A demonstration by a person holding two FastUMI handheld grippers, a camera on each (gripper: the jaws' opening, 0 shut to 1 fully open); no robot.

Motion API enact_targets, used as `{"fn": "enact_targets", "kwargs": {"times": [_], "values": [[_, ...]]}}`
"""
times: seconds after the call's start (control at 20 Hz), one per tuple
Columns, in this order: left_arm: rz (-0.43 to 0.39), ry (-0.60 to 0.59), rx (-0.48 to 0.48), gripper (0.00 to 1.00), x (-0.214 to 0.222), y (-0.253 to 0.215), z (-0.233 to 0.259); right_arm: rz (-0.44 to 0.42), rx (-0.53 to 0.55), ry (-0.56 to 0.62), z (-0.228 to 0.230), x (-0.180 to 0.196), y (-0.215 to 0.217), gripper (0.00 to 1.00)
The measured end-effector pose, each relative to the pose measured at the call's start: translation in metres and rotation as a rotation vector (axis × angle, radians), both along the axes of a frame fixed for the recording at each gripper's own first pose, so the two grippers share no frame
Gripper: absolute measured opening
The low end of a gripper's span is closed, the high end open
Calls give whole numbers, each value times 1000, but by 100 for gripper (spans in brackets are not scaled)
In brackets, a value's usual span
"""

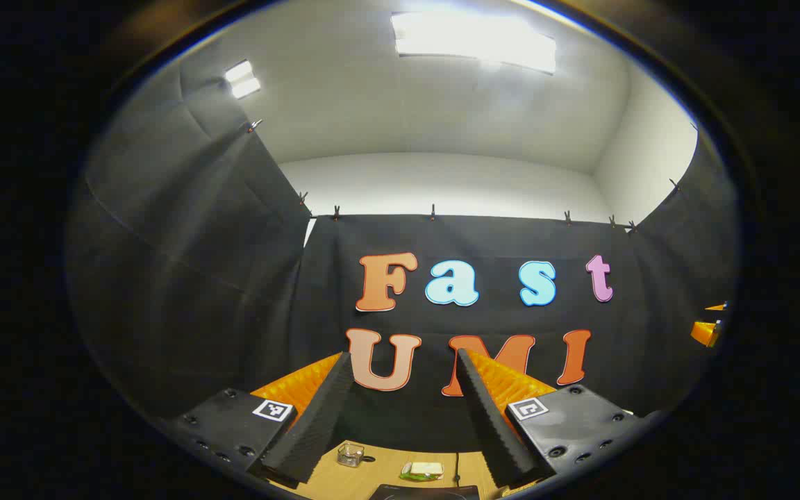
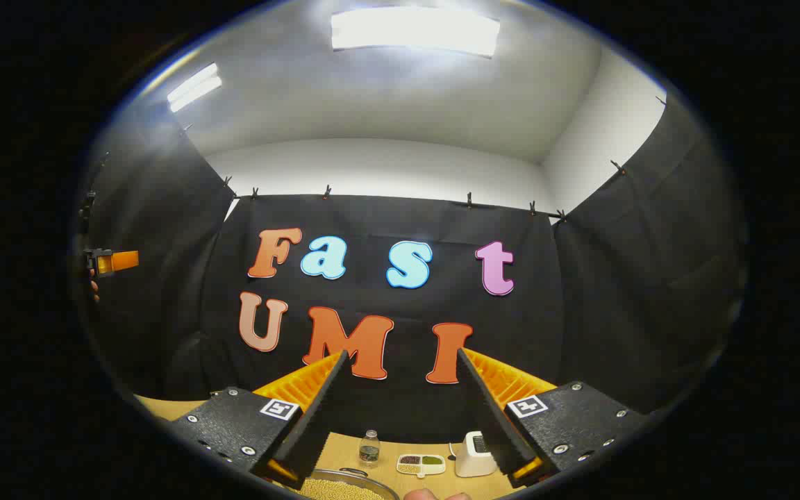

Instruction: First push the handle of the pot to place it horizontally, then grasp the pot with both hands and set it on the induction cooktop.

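Right gripper view, right gripper (image 2: 400,410) with fingers spread wide and nothing between them, raised over the table (image 2: 386,464), pot (image 2: 348,486) at the bottom edge just below, left gripper (image 1: 400,417) likewise spread, grasping nothing, cooktop (image 1: 424,493) beneath.

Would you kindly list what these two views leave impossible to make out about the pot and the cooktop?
- Pot, right gripper view: cut off by the bottom edge, with just its rim and pale grainy contents showing; handle position unknowable.
- Induction cooktop, left gripper view: a dark sliver at the bottom edge, identity uncertain.
- Small tray, right gripper view: contents too small to identify.
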State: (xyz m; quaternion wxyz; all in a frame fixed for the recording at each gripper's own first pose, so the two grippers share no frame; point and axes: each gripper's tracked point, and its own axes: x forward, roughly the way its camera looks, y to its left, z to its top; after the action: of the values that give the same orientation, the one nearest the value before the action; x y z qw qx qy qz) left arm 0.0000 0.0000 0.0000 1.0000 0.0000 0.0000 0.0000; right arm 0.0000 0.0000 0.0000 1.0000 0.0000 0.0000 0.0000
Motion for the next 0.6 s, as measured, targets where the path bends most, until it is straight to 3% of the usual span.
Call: {"fn": "enact_targets", "kwargs": {"times": [0.6], "values": [[21, 26, 77, 97, 12, -5, -14, -80, -25, 16, -8, 6, -17, 94]]}}
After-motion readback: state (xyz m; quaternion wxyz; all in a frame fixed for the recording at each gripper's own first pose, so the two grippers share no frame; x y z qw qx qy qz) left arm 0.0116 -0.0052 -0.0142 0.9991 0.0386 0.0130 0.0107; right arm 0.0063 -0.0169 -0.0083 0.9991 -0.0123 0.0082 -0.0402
